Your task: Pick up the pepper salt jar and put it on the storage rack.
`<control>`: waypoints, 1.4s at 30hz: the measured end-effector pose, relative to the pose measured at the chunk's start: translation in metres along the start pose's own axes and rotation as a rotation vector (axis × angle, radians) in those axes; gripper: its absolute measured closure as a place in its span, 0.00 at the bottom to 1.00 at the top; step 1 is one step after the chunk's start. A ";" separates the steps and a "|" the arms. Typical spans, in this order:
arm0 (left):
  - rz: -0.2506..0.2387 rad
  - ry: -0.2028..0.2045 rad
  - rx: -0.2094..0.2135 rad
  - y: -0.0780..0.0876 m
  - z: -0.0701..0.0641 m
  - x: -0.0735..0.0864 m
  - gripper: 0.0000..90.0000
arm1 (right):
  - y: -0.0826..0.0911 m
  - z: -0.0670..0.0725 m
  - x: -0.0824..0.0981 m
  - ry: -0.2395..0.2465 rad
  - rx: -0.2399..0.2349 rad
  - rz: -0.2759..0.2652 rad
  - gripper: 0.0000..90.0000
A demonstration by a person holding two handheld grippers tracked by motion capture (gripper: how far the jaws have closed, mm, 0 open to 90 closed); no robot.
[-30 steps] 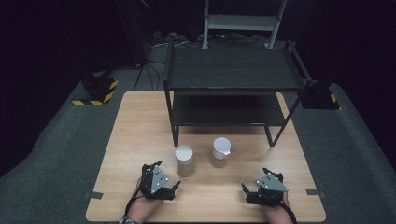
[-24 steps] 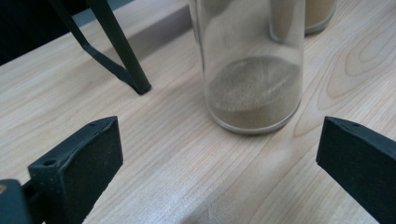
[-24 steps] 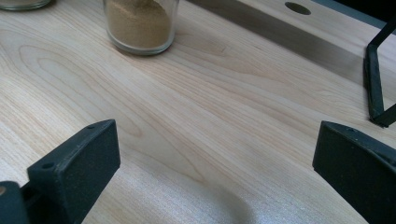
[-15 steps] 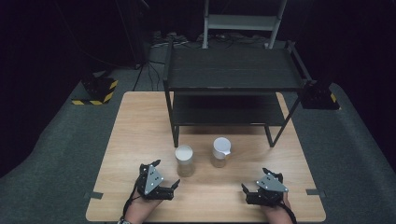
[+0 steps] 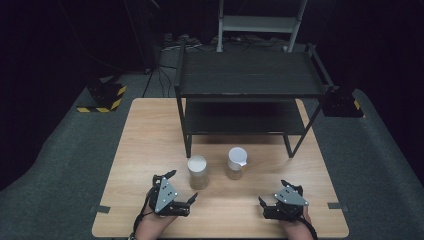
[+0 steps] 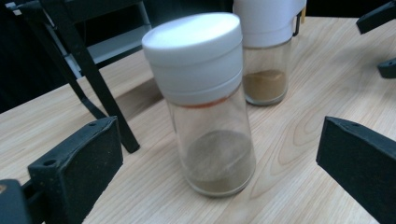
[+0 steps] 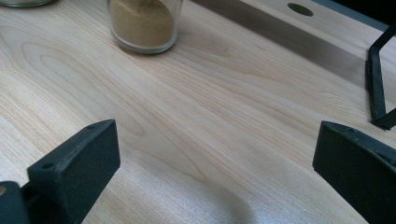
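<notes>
High view: my left hand-held gripper (image 5: 181, 190) at near worktop (image 5: 150, 150) edge, jaws wide, empty, aimed at grey-spice jar (image 5: 197, 172) just ahead. My right hand-held gripper (image 5: 272, 197) near right corner, also wide open, empty. Brown-spice jar (image 5: 236, 163) beyond, beside first jar, apart. Black rack (image 5: 250, 85) toward far edge. Step, I judge: approach. Next: ease left jaws round glass below white lid, close.

A glass jar (image 6: 212, 116) with a white cap stands upright on the wooden table (image 6: 299, 135), between the left gripper's (image 6: 219, 163) wide-apart jaws, touching neither. A second jar (image 6: 267, 51) holding brown powder stands just beyond it. A black rack leg (image 6: 100, 88) rises at far left.
</notes>
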State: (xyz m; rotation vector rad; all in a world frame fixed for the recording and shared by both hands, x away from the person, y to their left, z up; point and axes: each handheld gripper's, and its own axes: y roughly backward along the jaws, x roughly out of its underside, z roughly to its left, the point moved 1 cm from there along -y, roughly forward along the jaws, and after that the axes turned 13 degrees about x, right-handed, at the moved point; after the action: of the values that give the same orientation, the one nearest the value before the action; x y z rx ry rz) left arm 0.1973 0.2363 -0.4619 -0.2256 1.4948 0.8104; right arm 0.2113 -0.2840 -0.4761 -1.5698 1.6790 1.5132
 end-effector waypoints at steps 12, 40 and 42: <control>-0.016 0.044 0.015 -0.011 0.013 -0.010 0.01 | 0.001 0.002 0.000 0.014 0.005 -0.004 0.00; -0.050 0.137 0.040 -0.043 0.030 -0.010 0.03 | 0.000 0.000 0.000 0.014 -0.005 -0.001 0.00; -0.056 0.140 0.042 -0.044 0.030 -0.009 0.06 | 0.000 0.000 -0.001 0.013 -0.006 0.000 0.00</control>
State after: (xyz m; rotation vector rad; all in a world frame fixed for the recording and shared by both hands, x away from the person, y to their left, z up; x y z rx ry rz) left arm 0.2489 0.2191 -0.4649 -0.2967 1.6277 0.7299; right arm 0.2116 -0.2835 -0.4758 -1.5868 1.6826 1.5122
